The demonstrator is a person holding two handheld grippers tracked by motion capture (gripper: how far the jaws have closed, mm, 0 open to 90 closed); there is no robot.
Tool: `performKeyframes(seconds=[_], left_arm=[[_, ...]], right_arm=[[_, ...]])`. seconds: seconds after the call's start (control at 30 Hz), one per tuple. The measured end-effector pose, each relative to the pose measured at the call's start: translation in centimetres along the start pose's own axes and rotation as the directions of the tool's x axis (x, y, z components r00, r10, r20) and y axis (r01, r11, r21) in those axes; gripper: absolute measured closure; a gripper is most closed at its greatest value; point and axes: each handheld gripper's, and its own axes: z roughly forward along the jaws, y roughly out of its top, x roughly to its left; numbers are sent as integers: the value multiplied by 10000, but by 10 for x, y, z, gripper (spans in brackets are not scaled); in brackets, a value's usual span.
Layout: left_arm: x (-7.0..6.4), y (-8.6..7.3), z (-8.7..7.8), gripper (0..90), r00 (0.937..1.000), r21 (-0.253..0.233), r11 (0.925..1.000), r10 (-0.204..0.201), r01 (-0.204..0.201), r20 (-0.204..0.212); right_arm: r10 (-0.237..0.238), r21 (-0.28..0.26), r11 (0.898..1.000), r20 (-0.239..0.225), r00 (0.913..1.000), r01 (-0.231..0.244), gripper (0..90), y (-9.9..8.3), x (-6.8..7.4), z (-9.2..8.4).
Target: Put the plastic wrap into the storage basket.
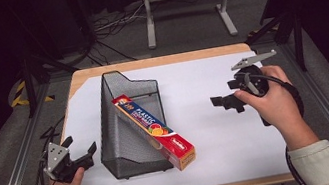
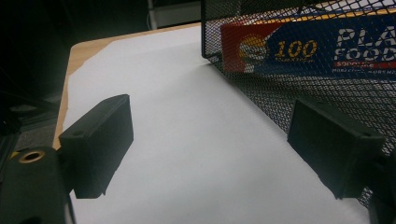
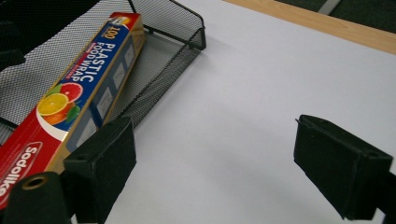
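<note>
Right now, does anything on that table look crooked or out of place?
Yes. The long red-and-blue plastic food wrap box lies slanted across the black wire-mesh file holder, which rests on its side. The box's near end pokes out past the holder's edge onto the white paper sheet. Nothing looks spilled or broken.

A sheet of paper covers most of the table; on its left half lies a mesh file holder on its side, its open side facing right; a box of plastic wrap rests slantwise in it, one end deep inside toward the back, the other poking out at the front onto the paper; the left gripper sits just left of the holder near the front-left corner; the right gripper hovers over the right half, well apart from the box; behind the table stands a metal frame on the floor, cables to its left.
</note>
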Motion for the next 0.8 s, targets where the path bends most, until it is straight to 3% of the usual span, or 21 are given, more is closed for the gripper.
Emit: performKeyframes(seconds=[0.37, 0.8], left_arm=[[0, 0, 0, 152, 10000, 5, 10000, 9, -9, -10], [-1, -1, 0, 149, 10000, 29, 10000, -3, 3, -27]], right_arm=[[-297, -584, 9978, 448, 9986, 323, 122, -25, -35, -6], [-588, -695, 9956, 628, 9963, 631, 119, -63, -54, 3]])
